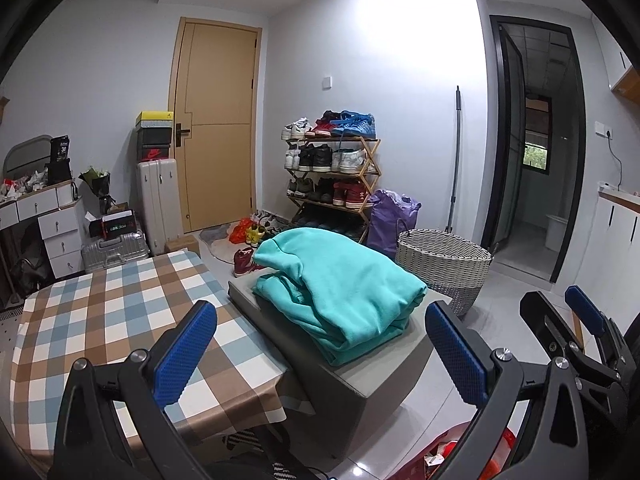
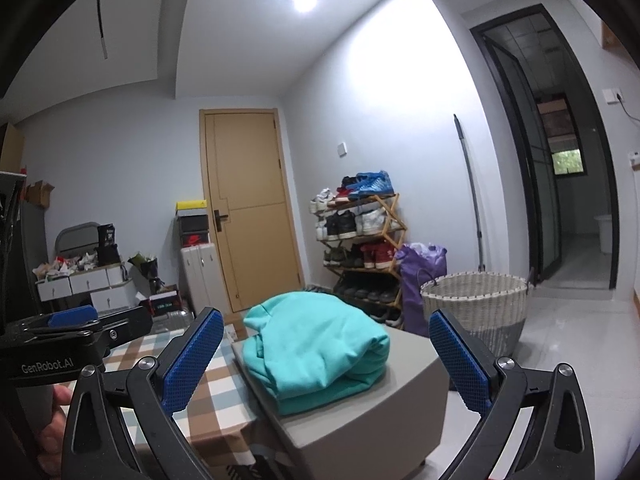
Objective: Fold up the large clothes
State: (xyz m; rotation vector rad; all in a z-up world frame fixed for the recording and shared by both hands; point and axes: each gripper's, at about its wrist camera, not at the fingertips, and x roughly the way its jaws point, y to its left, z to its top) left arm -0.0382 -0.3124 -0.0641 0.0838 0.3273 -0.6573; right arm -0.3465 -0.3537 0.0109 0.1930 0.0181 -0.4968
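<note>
A turquoise sweatshirt lies folded in a thick bundle on a grey block beside the checked table. My left gripper hovers open in front of the bundle, nothing between its blue pads. In the right wrist view my right gripper is also open and empty, raised level with the bundle and short of it. The right gripper shows at the right edge of the left wrist view. The left gripper shows at the left of the right wrist view, held by a hand.
A table with a checked cloth stands left of the block. A woven laundry basket sits behind on the right, next to a purple bag and a shoe rack. Suitcases and drawers line the left wall.
</note>
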